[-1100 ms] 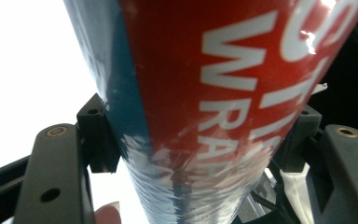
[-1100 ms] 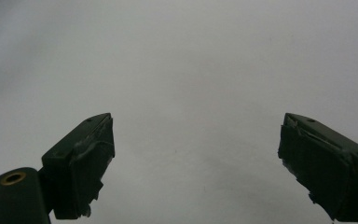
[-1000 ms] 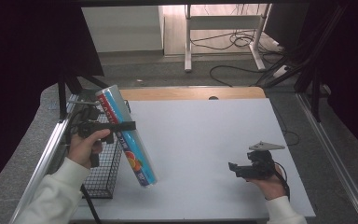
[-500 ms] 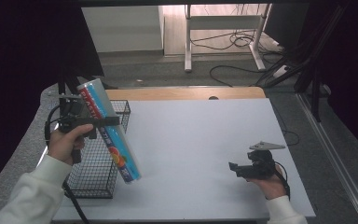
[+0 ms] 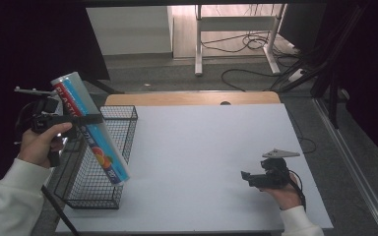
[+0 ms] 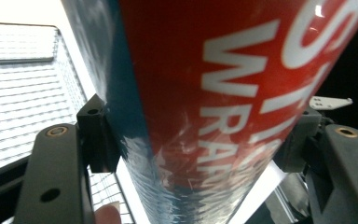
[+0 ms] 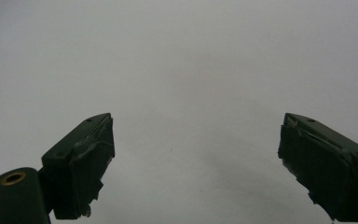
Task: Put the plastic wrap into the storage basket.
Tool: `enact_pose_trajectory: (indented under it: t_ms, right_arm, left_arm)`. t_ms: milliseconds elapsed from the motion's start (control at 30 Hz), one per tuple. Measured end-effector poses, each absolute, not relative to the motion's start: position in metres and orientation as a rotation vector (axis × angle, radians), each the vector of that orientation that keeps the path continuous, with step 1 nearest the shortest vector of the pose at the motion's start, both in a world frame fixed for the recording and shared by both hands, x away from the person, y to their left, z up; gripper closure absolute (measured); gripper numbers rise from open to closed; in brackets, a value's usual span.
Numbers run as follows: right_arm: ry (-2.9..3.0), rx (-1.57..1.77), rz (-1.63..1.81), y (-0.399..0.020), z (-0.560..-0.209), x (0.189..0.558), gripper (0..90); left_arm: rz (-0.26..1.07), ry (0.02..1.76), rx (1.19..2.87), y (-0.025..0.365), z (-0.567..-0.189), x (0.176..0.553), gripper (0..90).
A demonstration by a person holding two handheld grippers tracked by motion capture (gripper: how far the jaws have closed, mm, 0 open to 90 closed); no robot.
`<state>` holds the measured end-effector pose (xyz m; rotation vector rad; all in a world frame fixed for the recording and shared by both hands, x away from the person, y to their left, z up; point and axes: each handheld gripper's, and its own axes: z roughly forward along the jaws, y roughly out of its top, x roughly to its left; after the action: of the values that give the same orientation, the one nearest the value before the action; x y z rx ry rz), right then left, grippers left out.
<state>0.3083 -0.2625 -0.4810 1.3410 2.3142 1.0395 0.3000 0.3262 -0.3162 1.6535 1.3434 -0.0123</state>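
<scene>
A long red and blue box of plastic wrap (image 5: 91, 129) hangs tilted above the black wire basket (image 5: 120, 114) at the table's left side, its lower end over the basket's right wall. My left gripper (image 5: 89, 119) is shut on the box near its upper part. In the left gripper view the box (image 6: 223, 93) runs between both black jaws, whose pads (image 6: 98, 135) press its sides. My right gripper (image 5: 246, 177) rests low on the white table near the front right, held by a hand. In the right gripper view its jaws stand wide apart, right gripper (image 7: 196, 163) open over bare table.
The white table (image 5: 211, 147) spreads between basket and right hand. A wooden strip (image 5: 192, 98) borders the far edge. Behind it are a desk frame (image 5: 236, 29) and cables (image 5: 256, 44) on the floor. A metal rail (image 5: 354, 162) runs along the right.
My left hand has carried the box leftward and upward, from the table beside the basket to above the basket. The right hand has stayed still.
</scene>
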Motion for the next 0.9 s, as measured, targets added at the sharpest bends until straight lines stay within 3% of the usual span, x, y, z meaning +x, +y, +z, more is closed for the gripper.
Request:
enact_pose_trajectory:
  t_ms: [367, 900]
  right_arm:
    - [2.301, 1.338, 1.037, -0.263, -0.481, 0.308, 11.1]
    - [2.274, 1.336, 1.03, -0.263, -0.48, 0.307, 11.8]
  left_arm:
    - [0.055, 1.432, 1.679, 0.352, -0.32, 0.294, 32.1]
    - [0.036, 1.52, 1.735, 0.362, -0.357, 0.298, 32.1]
